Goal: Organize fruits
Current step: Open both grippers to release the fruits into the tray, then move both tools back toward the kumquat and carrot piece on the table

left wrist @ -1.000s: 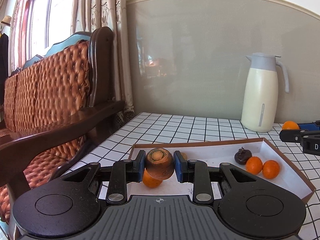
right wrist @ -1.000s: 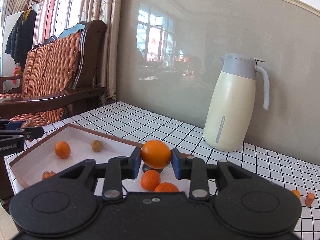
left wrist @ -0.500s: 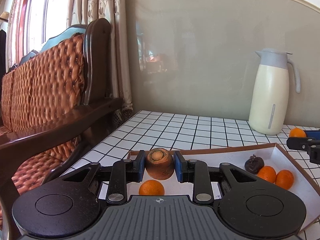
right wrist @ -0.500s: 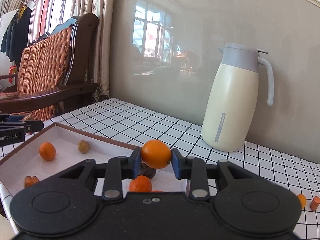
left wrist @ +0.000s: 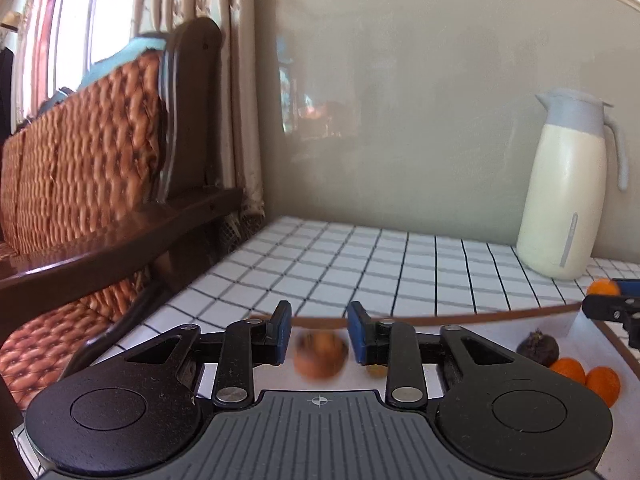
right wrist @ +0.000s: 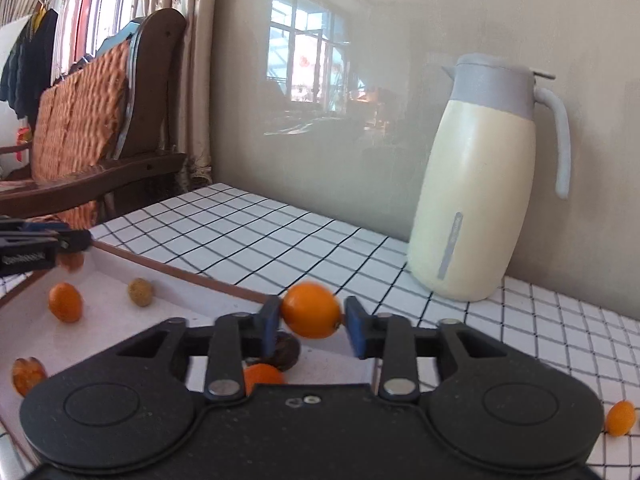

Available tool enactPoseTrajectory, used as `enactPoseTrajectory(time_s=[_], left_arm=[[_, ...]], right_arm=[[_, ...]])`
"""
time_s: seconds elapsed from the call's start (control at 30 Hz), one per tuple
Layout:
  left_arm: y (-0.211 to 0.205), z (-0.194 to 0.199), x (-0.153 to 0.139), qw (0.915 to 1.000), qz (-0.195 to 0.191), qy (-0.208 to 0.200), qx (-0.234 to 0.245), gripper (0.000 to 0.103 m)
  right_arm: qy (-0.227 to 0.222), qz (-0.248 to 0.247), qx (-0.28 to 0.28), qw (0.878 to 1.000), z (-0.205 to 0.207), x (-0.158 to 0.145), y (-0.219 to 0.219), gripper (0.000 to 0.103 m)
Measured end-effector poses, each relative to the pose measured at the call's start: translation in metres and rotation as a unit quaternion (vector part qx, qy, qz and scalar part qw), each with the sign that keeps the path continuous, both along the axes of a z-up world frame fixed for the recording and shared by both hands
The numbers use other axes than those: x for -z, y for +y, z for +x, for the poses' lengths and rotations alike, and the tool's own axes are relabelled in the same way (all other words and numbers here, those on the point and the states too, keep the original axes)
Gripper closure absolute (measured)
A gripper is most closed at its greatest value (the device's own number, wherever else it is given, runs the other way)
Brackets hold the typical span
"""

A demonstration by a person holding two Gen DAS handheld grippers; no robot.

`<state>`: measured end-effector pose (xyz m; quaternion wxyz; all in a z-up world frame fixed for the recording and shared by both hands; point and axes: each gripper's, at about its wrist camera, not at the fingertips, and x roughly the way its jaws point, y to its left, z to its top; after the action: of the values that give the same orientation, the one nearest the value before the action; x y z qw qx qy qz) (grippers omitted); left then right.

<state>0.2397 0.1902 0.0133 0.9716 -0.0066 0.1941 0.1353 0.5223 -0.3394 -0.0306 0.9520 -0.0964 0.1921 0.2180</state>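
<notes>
Left wrist — left gripper [left wrist: 318, 330] jaws opening, brown fruit [left wrist: 320, 356] free, blurred. Right gripper [right wrist: 307, 316] jaws opening round orange [right wrist: 311, 310] — light, smooth, rolls; take across middle.

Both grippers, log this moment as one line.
left gripper: opening, brown fruit released | right gripper: opening, orange released | over box

Glossy wooden chair [left wrist: 120, 240], smooth plastic jug [right wrist: 476, 200]

Glossy beige wall [left wrist: 420, 100], tufted wooden sofa [left wrist: 100, 152] — curtained, sunlit window [right wrist: 100, 4]
</notes>
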Motion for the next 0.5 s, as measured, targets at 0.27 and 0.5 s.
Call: enactPoseTrajectory(time_s=[0.27,0.5], left_arm=[[-0.001,-0.017,-0.007,0.9997,-0.010,-0.023,-0.003,0.000],[-0.005,-0.028,-0.007,0.9998,-0.003,-0.018,0.003,0.000]], right_arm=[[-0.013,0.032,0.027,0.999,0.001,0.000,-0.011,0.006],[-0.013,0.022,0.018,1.000,-0.014,-0.006,-0.008,0.006]])
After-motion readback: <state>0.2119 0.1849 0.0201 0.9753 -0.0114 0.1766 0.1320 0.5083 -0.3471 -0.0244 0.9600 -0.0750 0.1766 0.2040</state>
